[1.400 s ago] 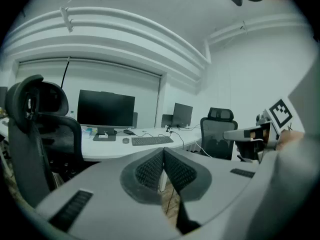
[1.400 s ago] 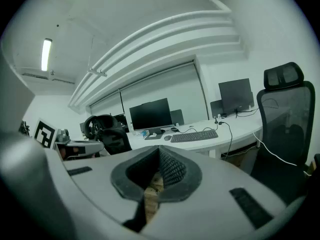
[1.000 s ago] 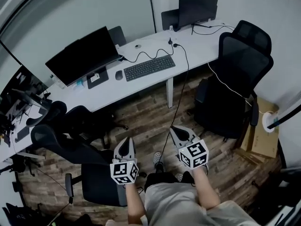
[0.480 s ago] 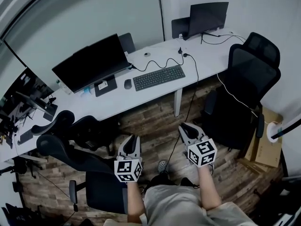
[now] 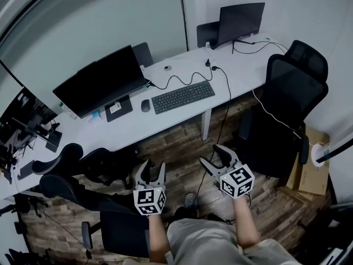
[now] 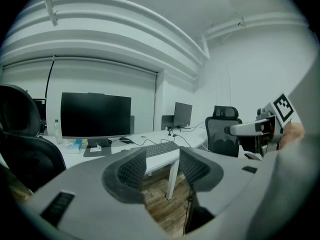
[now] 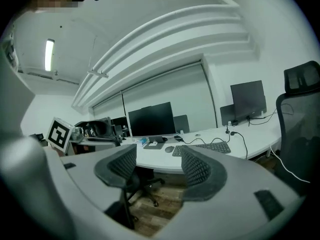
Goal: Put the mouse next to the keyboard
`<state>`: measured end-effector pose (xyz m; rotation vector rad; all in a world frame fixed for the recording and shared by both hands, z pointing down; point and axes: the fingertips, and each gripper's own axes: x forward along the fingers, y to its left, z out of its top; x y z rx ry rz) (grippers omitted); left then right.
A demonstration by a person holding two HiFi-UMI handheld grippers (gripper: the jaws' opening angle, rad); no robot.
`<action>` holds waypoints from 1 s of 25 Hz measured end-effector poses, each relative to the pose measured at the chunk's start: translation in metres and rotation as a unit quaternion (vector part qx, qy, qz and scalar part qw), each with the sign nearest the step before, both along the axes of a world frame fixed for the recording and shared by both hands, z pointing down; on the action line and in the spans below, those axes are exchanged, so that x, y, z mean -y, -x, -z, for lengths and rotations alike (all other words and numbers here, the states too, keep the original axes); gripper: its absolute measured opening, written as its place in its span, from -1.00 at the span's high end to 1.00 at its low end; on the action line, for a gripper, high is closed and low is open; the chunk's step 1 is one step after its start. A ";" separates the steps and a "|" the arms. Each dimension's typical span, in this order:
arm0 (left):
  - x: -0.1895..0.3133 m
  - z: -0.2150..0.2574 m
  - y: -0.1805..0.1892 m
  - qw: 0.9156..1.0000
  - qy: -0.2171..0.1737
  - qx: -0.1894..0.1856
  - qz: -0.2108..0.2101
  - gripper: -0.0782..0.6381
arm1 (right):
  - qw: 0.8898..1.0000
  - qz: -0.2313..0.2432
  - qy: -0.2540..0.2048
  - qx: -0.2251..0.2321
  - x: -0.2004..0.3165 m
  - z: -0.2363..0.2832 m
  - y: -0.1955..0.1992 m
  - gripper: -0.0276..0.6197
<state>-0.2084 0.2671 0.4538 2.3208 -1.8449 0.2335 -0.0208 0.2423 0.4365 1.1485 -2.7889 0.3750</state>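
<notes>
Head view: the mouse (image 5: 145, 105) lies just left of the keyboard (image 5: 182, 96) on the desk (image 5: 165, 127), well apart from the left gripper (image 5: 150, 173) and right gripper (image 5: 219, 158).

Left gripper view: its jaws, just opened partway, hold nothing.

Right gripper view: jaws just opened wide, also empty.

The approach looks barely begun; next comes a reach to the desk.

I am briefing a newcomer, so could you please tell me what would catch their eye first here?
The left gripper and right gripper stand out low in the head view; their jaws have just been opening, nothing between them. Beyond, the white desk carries a big dark monitor, the keyboard and the mouse just left of it.
</notes>
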 end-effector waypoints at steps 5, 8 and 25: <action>0.035 0.003 0.020 1.000 -0.008 -0.006 0.012 0.16 | 1.000 -0.009 -0.001 0.007 0.029 0.000 0.009 0.02; 0.057 0.005 0.034 1.000 -0.013 -0.017 0.009 0.16 | 1.000 -0.017 -0.002 0.004 0.047 0.000 0.020 0.02; 0.124 -0.019 0.067 0.999 0.002 -0.041 0.007 0.16 | 0.995 -0.093 0.034 0.011 0.104 -0.025 0.014 0.06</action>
